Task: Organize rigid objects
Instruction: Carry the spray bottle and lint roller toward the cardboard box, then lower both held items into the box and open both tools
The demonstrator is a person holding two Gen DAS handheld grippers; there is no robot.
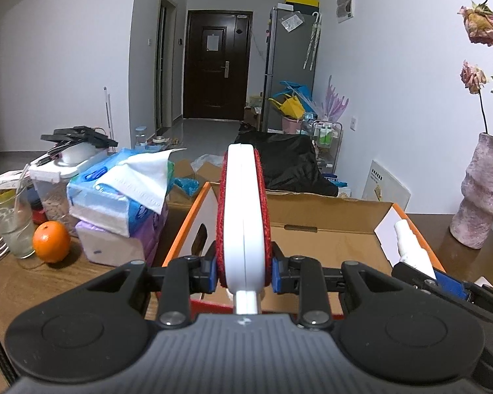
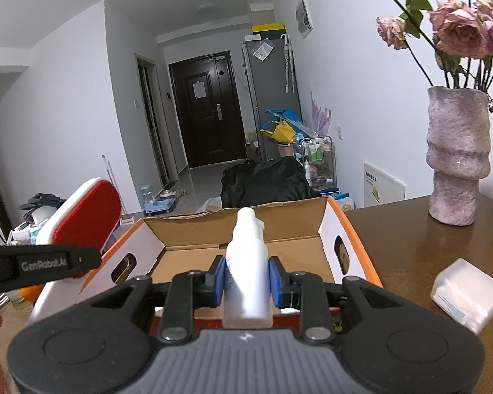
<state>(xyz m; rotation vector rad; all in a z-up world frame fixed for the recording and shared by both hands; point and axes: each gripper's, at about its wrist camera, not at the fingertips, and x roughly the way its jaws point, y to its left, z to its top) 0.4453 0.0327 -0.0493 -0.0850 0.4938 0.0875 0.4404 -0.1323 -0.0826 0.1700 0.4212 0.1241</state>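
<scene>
Left gripper [image 1: 245,271] clamped on a white brush with red pile faces [image 1: 243,216]; blue pads press both red sides, brush standing edge-on and upright between the jaws, its handle end toward the camera; it is held above the near rim of the open cardboard box [image 1: 328,226]. Right gripper [image 2: 246,280] clamped on a white spray bottle [image 2: 248,262]; pads grip its body at mid-height, nozzle pointing away over the box interior [image 2: 187,262]. Box rests on the brown table [image 2: 404,246]; vase of dried roses [image 2: 457,154] stands well right; an orange [image 1: 51,241] sits left of the box.
</scene>
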